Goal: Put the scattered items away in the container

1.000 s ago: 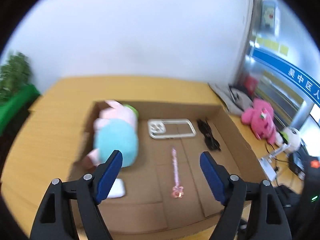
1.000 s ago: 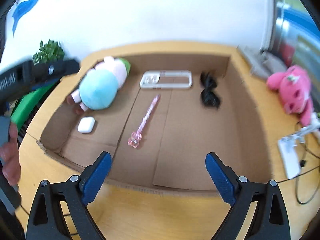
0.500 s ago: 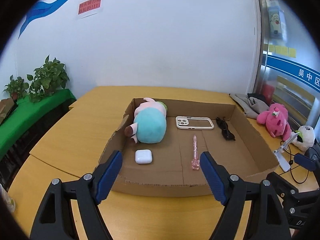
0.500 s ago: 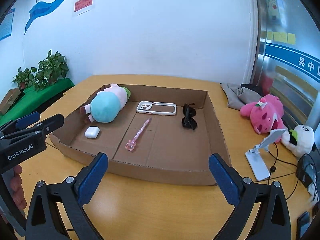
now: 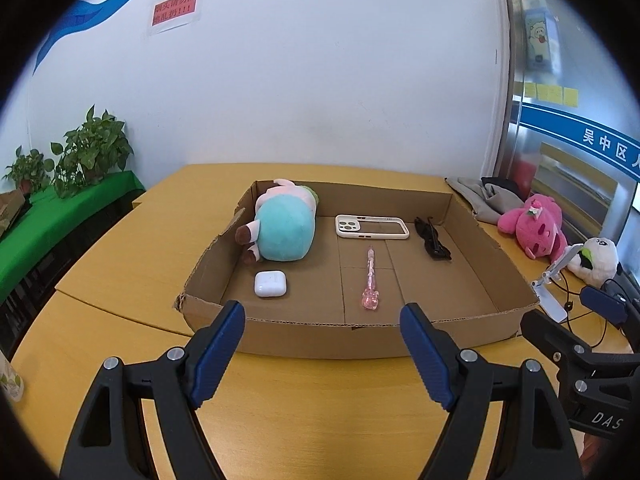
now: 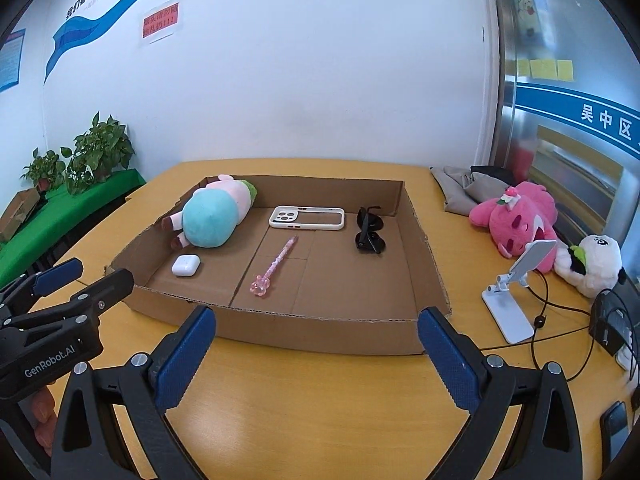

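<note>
A shallow cardboard box (image 5: 360, 338) (image 6: 320, 334) lies on the wooden table. Inside lie a teal and pink plush toy (image 5: 285, 226) (image 6: 214, 216), a white earbud case (image 5: 271, 283) (image 6: 186, 265), a white phone case (image 5: 372, 227) (image 6: 307, 218), a pink pen (image 5: 371, 280) (image 6: 274, 266) and black sunglasses (image 5: 432, 239) (image 6: 370, 232). My left gripper (image 5: 322, 356) (image 6: 76, 278) is open and empty, in front of the box's near wall. My right gripper (image 6: 316, 356) (image 5: 568, 316) is open and empty, also short of the near wall.
A pink plush (image 6: 516, 216) (image 5: 534, 226), a panda plush (image 6: 596, 262), a white phone stand (image 6: 516, 300) with cables, and grey cloth (image 6: 464, 188) lie right of the box. Potted plants (image 5: 88, 152) stand on a green surface at left. A white wall is behind.
Both grippers have pulled back from over the box to in front of its near wall and stay open. The items in the box have not moved.
</note>
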Motion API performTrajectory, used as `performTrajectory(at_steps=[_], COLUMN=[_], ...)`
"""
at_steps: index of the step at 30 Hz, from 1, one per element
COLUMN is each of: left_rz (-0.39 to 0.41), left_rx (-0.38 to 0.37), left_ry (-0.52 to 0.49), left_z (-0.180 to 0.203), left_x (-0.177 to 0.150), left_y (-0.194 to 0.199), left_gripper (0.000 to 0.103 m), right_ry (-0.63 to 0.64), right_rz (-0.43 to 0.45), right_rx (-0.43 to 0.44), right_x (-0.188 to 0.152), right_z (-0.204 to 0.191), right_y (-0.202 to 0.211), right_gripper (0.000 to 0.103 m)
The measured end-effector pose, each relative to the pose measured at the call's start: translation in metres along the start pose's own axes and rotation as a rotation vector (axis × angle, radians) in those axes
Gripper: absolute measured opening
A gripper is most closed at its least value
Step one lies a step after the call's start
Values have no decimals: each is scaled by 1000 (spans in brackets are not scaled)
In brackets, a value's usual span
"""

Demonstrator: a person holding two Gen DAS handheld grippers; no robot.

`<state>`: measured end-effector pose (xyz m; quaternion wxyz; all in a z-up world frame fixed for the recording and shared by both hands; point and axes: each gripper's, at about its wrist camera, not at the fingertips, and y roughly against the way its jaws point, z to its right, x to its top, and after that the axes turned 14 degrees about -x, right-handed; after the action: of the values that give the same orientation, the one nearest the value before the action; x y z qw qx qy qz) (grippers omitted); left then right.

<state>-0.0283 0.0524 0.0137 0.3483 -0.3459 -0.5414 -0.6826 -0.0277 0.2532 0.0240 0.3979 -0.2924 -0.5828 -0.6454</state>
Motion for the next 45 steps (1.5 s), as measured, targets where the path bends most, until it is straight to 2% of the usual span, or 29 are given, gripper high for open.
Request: performTrajectory(at_steps=[8, 14, 30, 41, 45], left_rz=[-9, -14, -44, -62, -60], left_rx=[18, 59, 41, 56, 88], left_ry=[-7, -53, -47, -55, -66], left_z=[2, 7, 10, 12, 13], left_x=[-5, -10, -17, -23, -27], left_y=[3, 4, 3, 0, 1], left_gripper=[80, 80, 80, 80, 80], right_ry=[6, 6, -4, -13, -6], right_rz=[-18, -22, -44, -64, -65], right_rx=[5, 2, 9, -5, 2], right_x=[-6, -9, -20, -26, -29], right_z=[0, -2, -2, 0, -2], right_y=[0, 2, 6, 2, 2], right_gripper=[102, 103, 102, 102, 103])
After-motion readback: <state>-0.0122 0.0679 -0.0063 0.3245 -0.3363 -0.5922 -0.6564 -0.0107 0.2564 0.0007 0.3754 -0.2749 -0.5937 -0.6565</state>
